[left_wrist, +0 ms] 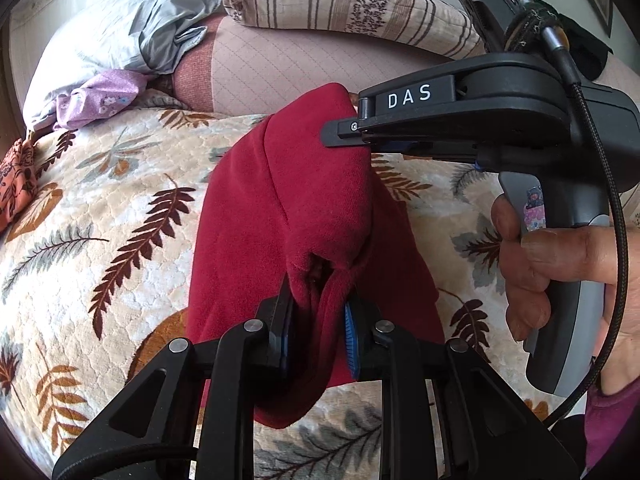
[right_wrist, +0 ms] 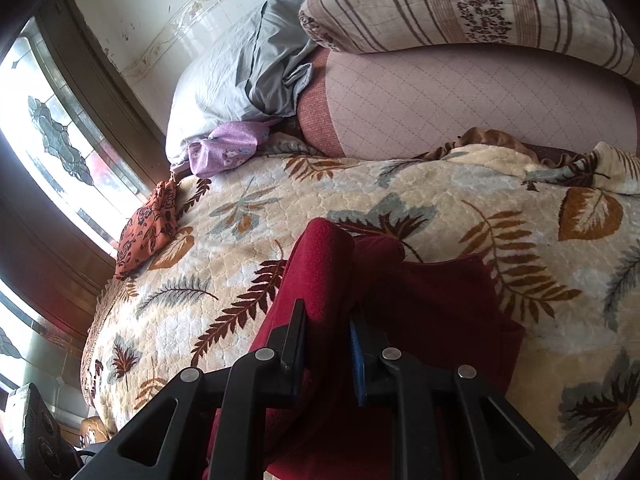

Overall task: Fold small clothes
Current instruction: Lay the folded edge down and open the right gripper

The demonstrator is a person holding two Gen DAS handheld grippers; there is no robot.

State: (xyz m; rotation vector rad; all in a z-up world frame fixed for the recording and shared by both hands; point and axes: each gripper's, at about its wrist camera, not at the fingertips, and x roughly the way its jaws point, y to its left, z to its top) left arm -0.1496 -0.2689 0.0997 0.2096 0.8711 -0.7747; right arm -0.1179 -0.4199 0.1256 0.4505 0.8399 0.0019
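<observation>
A dark red garment (left_wrist: 288,208) is lifted off the leaf-patterned blanket (left_wrist: 120,208) and hangs stretched between both grippers. My left gripper (left_wrist: 320,320) is shut on a bunched edge of it at the bottom of the left wrist view. My right gripper (left_wrist: 344,136), held by a hand (left_wrist: 536,272), pinches the far end of the red cloth. In the right wrist view the red garment (right_wrist: 432,304) sags onto the blanket (right_wrist: 400,208), and the right gripper (right_wrist: 328,344) is shut on a fold of it.
Striped and quilted pillows (left_wrist: 344,4) and a grey cloth (left_wrist: 160,24) lie at the bed's far end. A purple floral cloth (right_wrist: 224,150) and an orange floral cloth (right_wrist: 148,228) sit at the bed's left edge by a window (right_wrist: 52,148).
</observation>
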